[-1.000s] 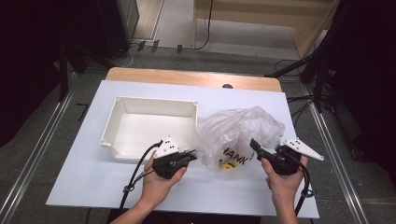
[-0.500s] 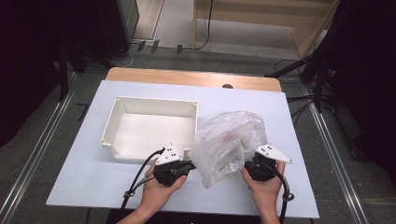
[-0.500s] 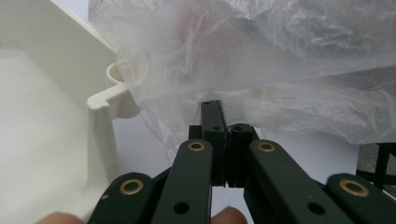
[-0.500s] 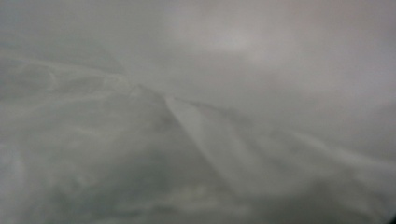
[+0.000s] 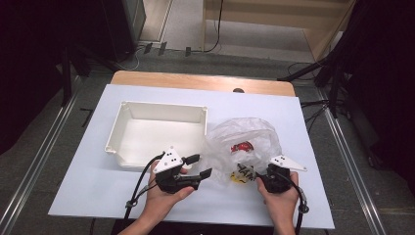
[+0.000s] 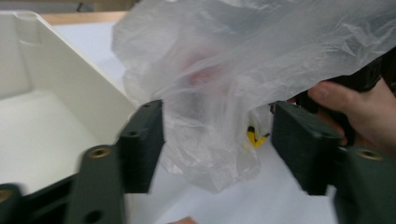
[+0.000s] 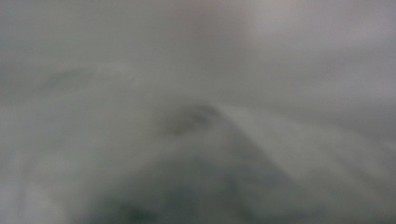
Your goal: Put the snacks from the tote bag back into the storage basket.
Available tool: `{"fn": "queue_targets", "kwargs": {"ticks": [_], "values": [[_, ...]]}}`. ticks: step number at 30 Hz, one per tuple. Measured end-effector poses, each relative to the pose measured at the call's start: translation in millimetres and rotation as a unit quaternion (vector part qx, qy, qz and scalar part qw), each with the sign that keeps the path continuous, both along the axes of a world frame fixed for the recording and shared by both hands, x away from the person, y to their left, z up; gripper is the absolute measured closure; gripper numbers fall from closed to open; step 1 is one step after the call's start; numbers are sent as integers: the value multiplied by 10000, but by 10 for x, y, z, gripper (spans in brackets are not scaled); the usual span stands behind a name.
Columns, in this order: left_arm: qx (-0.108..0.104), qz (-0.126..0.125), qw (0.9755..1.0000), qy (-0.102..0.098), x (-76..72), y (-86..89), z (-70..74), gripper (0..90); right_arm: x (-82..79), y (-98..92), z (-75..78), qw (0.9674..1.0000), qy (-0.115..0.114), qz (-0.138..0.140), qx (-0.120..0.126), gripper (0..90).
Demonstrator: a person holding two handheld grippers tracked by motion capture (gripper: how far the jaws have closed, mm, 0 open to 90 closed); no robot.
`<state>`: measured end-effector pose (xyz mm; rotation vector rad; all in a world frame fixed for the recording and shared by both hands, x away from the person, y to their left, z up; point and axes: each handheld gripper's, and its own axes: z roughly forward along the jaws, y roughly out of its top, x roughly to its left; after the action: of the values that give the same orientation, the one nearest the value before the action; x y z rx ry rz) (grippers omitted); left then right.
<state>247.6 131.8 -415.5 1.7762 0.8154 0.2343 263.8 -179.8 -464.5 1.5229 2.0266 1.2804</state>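
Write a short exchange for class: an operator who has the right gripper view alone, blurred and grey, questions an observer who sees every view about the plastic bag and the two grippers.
Operator: My picture is a grey blur. Where is my right gripper?
Observer: In the high view the right gripper sits at the near right edge of the plastic bag, jaws shut and apparently pinching the film.
Operator: And the other gripper?
Observer: The left gripper is at the bag's left side. Its jaws have just been opening and stand apart, with loose film between them but not pressed.
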Motion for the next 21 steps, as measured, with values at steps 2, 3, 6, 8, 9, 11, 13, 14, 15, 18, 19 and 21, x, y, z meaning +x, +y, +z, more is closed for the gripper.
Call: {"fn": "queue_targets", "kwargs": {"ticks": [2, 3, 6, 8, 9, 11, 13, 14, 15, 18, 19, 21], "values": [[-8, 44, 9999, -111, -3, -13, 49, 239, 25, 3, -50, 9999, 138, 10, -59, 900], [18, 72, 9998, -159, -2, -23, 78, 210, 36, 7, -72, 9996, 222, 57, -132, 900], [-40, 82, 9996, -261, 14, -60, 170, 157, 55, 38, -118, 9991, 405, 103, -88, 900], [-104, 100, 9992, -367, 22, -90, 229, 149, 59, 48, -137, 9989, 433, 112, -147, 900], [-145, 95, 9990, -406, 23, -110, 253, 150, 62, 47, -146, 9988, 430, 129, -197, 900], [-212, 66, 9988, -444, 26, -172, 291, 151, 64, 44, -155, 9989, 440, 105, -151, 900], [-203, -2, 9986, -496, 19, -260, 314, 152, 60, 40, -159, 9989, 435, 120, -129, 900], [-156, -16, 9985, -526, 15, -316, 318, 153, 51, 41, -154, 9990, 412, 155, -66, 859], [-76, -46, 9984, -558, 15, -368, 319, 153, 51, 41, -154, 9990, 412, 155, -66, 859], [257, 154, 9980, -562, 56, -481, 287, 263, 22, 39, -134, 9993, 293, 206, 53, 723], [287, 188, 9983, -462, 89, -491, 267, 338, 9, 33, -121, 9994, 251, 231, 89, 666], [338, 162, 9989, -279, 141, -485, 226, 596, -31, 17, -84, 9999, 68, 134, -36, 518]]}}
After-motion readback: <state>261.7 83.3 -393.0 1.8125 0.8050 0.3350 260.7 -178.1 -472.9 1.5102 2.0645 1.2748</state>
